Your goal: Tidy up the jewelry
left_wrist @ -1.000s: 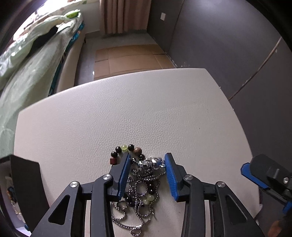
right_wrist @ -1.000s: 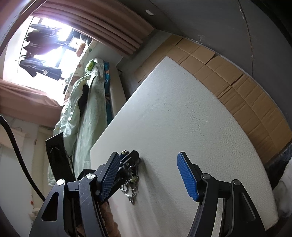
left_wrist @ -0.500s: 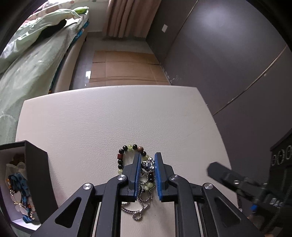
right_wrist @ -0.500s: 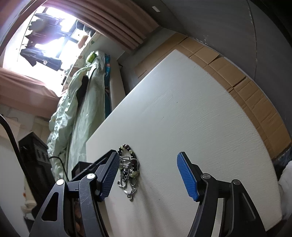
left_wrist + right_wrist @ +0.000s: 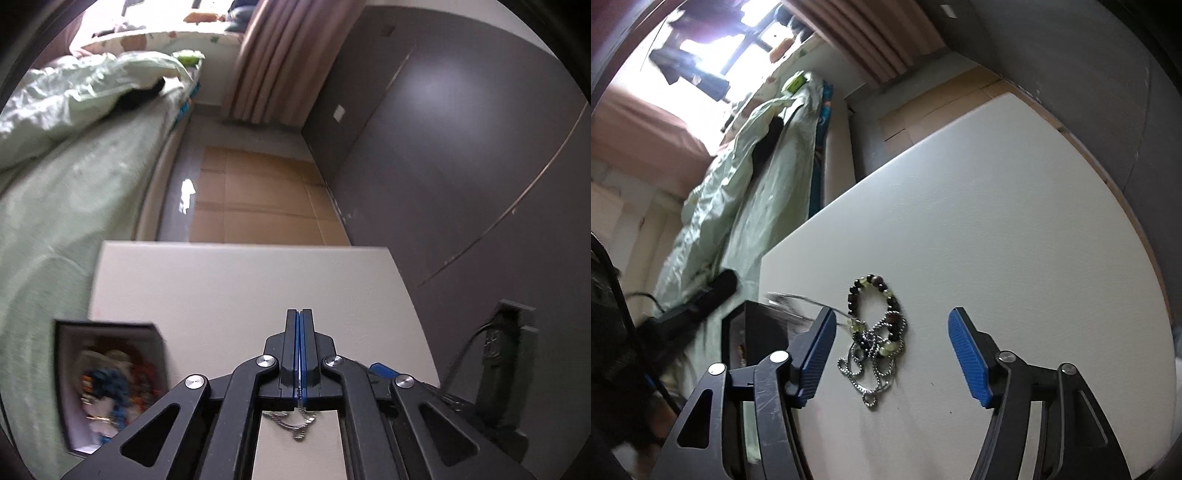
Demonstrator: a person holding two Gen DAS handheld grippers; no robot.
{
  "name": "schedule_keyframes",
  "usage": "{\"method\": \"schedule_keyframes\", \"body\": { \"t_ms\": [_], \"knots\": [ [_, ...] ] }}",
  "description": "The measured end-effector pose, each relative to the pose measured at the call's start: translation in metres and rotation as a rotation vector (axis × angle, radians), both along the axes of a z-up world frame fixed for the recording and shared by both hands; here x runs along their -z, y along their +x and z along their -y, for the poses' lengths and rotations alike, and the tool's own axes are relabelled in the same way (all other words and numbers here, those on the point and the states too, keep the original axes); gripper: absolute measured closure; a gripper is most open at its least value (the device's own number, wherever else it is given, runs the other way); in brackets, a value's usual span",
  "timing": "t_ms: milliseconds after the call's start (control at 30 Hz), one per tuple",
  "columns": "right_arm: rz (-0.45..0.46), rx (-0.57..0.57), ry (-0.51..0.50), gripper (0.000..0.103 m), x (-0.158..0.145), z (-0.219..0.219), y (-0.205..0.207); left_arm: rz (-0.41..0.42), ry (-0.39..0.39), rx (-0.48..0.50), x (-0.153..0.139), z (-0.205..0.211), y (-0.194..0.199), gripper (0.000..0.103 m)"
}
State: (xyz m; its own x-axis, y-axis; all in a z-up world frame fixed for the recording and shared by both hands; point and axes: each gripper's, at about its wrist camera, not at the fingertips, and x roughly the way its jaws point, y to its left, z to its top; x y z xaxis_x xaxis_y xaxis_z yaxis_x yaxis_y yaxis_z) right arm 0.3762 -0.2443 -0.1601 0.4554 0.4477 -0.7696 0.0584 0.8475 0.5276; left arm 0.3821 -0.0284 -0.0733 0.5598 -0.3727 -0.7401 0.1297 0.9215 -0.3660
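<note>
My left gripper (image 5: 299, 325) is shut on a thin silver chain (image 5: 295, 426) that hangs below the jaws, raised above the white table (image 5: 240, 288). In the right wrist view a beaded bracelet (image 5: 873, 295) of dark and green beads lies tangled with a silver chain (image 5: 866, 369) on the table (image 5: 1015, 240). A blurred thin chain (image 5: 798, 301) stretches from the tangle toward the upper left. My right gripper (image 5: 892, 350) is open, its jaws either side of the tangle, just short of it. A black jewelry box (image 5: 107, 384) holding colourful pieces stands at the table's left.
The black box also shows in the right wrist view (image 5: 757, 332), left of the tangle. A bed with green bedding (image 5: 62, 177) lies beyond the table's left edge. A grey wall (image 5: 461, 166) runs along the right. A black device with a cable (image 5: 506, 358) sits at the right.
My left gripper shut on a silver chain and lifted up and back from the tangle, toward the box. The bracelet and other chain stayed on the table. My right gripper moved closer to them.
</note>
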Motion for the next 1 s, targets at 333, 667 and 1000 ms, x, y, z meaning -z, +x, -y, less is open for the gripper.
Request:
{"method": "schedule_keyframes", "body": {
  "t_ms": [333,667,1000],
  "knots": [
    [-0.012,-0.049,-0.072,0.059,0.002,-0.018,0.004,-0.039,0.068,0.007,-0.001,-0.01,-0.007,0.103],
    [-0.026,0.099,0.03,0.059,0.003,0.03,-0.004,-0.143,0.102,-0.004,0.045,0.004,-0.001,0.039],
    [-0.015,0.109,0.071,0.059,0.001,0.038,-0.003,-0.246,0.241,-0.055,0.096,0.026,0.01,0.071]
  ]
}}
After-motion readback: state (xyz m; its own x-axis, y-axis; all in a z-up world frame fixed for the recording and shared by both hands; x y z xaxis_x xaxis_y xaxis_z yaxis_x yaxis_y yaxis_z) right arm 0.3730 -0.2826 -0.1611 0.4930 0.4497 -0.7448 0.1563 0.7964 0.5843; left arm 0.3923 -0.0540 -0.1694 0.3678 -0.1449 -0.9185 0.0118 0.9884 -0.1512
